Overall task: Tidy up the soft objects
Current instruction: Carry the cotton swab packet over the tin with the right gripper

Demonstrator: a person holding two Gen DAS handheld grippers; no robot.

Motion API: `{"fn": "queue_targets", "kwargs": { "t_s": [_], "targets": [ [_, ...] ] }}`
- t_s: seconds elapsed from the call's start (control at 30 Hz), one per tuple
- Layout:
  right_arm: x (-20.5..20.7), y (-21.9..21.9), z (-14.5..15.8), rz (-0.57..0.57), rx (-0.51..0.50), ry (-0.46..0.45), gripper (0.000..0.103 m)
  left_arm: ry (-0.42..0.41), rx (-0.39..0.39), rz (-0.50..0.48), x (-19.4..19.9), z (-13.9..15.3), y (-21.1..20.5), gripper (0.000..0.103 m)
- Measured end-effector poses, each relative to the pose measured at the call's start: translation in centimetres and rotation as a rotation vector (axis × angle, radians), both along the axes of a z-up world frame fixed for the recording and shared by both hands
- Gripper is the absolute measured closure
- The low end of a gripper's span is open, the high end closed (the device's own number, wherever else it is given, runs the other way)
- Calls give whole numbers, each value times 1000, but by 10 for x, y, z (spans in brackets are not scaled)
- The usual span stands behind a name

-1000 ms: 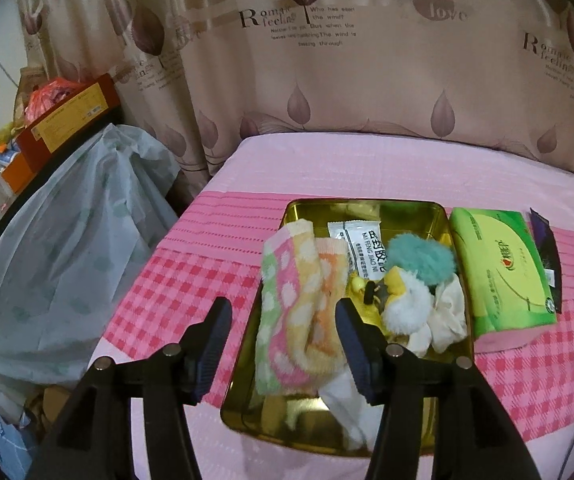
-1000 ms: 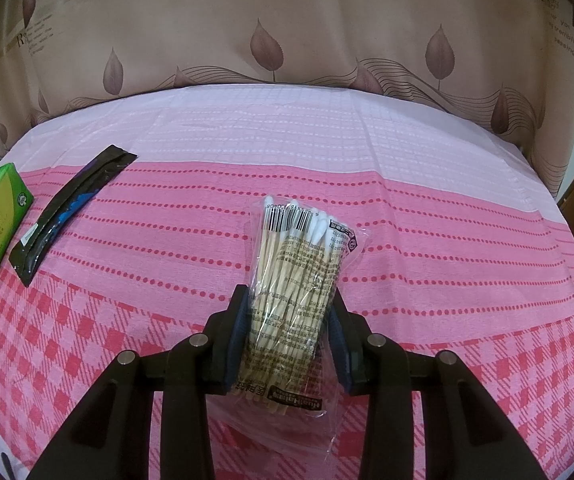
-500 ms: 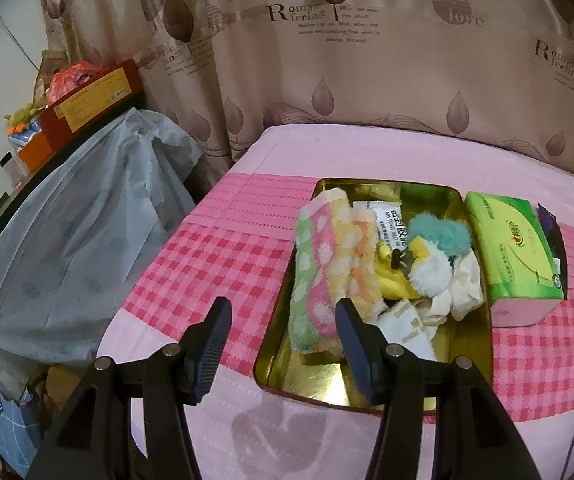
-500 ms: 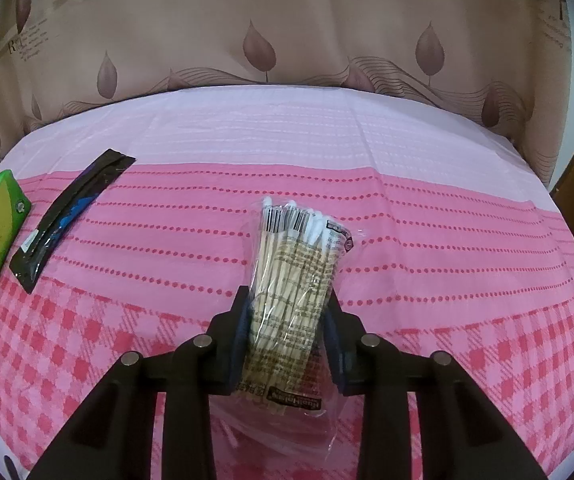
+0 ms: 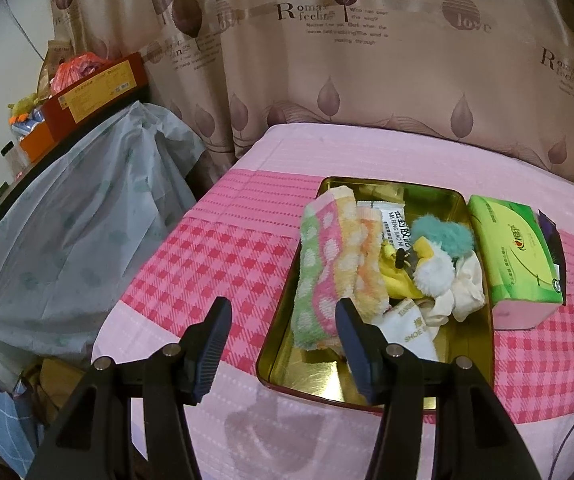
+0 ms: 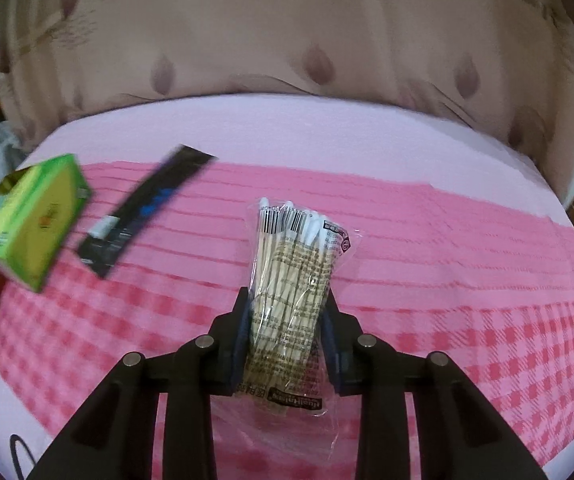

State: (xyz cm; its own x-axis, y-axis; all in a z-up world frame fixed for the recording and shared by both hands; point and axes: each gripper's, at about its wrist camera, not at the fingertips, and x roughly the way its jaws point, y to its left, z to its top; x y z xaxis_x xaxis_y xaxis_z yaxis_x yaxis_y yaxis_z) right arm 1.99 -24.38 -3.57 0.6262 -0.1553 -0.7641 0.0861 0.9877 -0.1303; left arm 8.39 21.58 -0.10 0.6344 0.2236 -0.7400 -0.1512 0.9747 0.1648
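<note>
The right tool (image 6: 285, 312) clamps a bag of swabs (image 6: 293, 276) above the pink table (image 6: 427, 240). The left tool (image 5: 283, 340) hangs apart and empty before the tin (image 5: 475, 320) of socks (image 5: 327, 264), beside the tissue pack (image 5: 515, 256).

The gold tin (image 5: 459, 216) was shiny metal, its bare floor mirror-bright and reflecting the things inside. The spotted towel (image 5: 327, 264) in it was thick, fuzzy terry cloth, and the teal pompom (image 5: 443, 236) beside it looked fluffy and soft. The green tissue pack (image 5: 515, 260) wore a smooth, slightly glossy plastic wrap. The tabletop (image 6: 447, 240) was covered in a matt woven cloth with raised ribbed stripes. The cotton swab bag (image 6: 291, 280) was clear, crinkled, glossy plastic over pale wooden sticks with white cotton tips. The black sachet (image 6: 143, 212) looked like sleek foil. The fingers (image 5: 215, 356) were matt dark plastic with ribbed pads.
</note>
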Motion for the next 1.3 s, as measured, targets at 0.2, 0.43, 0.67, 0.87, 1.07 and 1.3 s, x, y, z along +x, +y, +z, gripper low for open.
{"fn": "queue_targets", "kwargs": {
  "t_s": [0.2,0.43,0.67,0.87,1.07,1.3],
  "targets": [
    [2,60,26,132,17,-43,74,5,-12,8,1,-1,4,48],
    [11,137,44,287,44,-54,74,4,-11,10,1,-1,4,48],
    [22,228,42,446,66,-32,74,7,-25,20,1,-2,6,48],
    [32,289,30,526,70,-6,74,5,-32,25,2,-3,8,48],
    [41,324,18,535,70,15,75,-6,-27,42,1,-2,10,38],
    [58,342,1,508,52,49,74,-17,-27,48,0,-1,10,38]
  ]
}}
